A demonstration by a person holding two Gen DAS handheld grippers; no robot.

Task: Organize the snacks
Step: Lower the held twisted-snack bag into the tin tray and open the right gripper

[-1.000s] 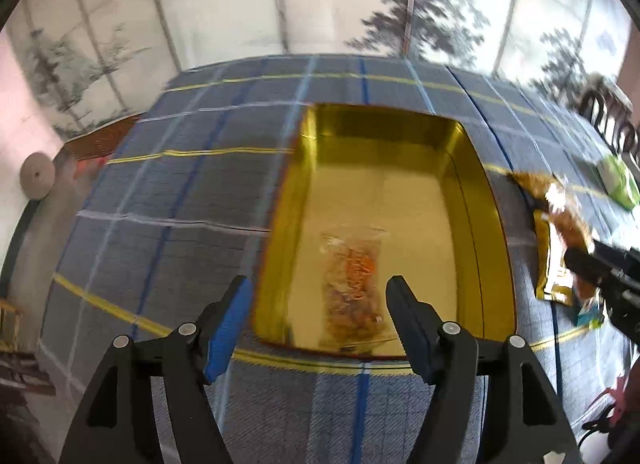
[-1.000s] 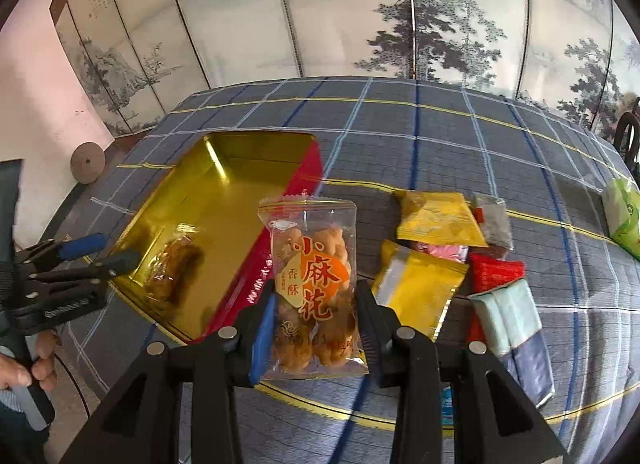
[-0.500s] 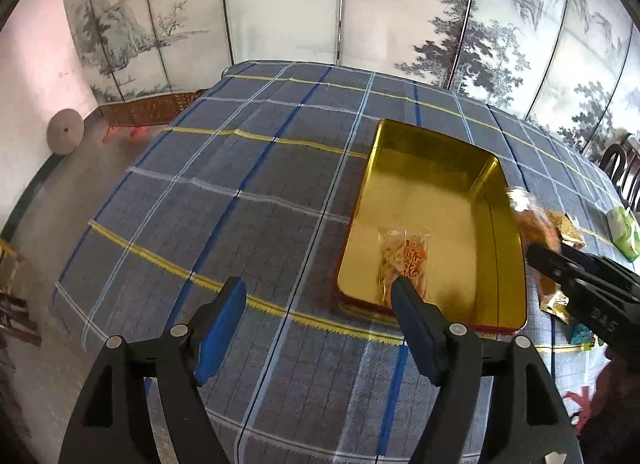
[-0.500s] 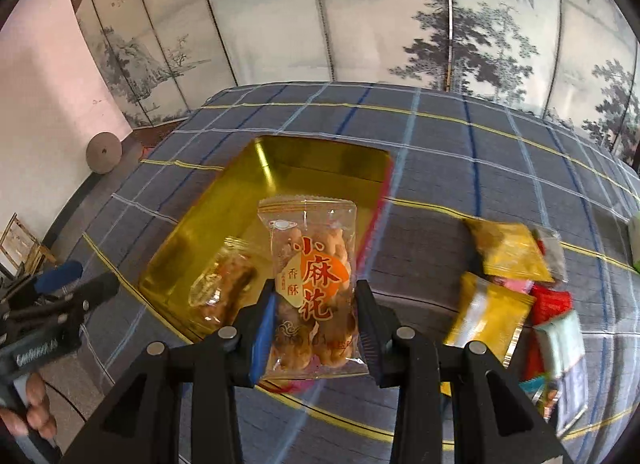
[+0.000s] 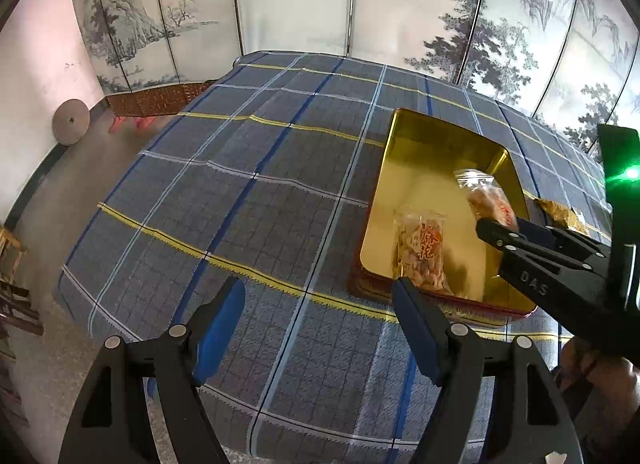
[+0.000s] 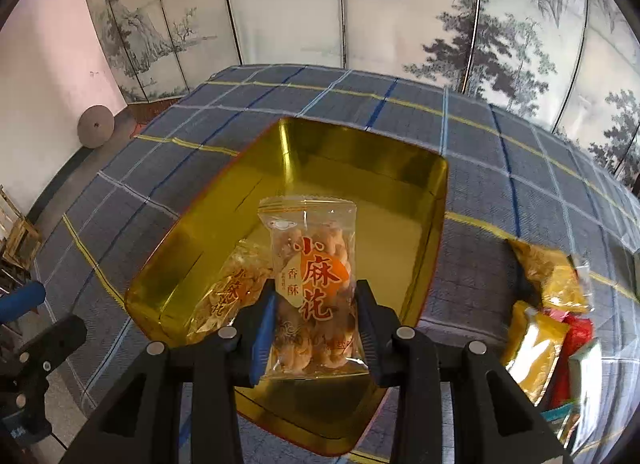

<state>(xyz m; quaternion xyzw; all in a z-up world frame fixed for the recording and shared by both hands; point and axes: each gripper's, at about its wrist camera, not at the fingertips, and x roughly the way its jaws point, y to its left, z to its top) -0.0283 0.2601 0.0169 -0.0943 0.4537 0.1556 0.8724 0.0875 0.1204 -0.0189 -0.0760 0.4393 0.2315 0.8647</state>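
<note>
Right wrist view: right hand-held gripper (image 6: pixel 316 328) clamps twist-snack packet (image 6: pixel 312 280) over gold tin (image 6: pixel 360 151).

Behind my table there's a folding screen (image 5: pixel 360 3) painted with misty pines and hills, a pale pink wall (image 5: pixel 36 75) to the left, and a round grey disc (image 5: pixel 71 127) leaning against it on the grey floor (image 5: pixel 52 344).

Two clear twist-snack packets (image 6: pixel 313 284) are showing — one lying in the single gold tin (image 6: pixel 360 159) — and two yellow packets (image 6: pixel 532 348) are sitting on the one table (image 5: pixel 248 199).
</note>
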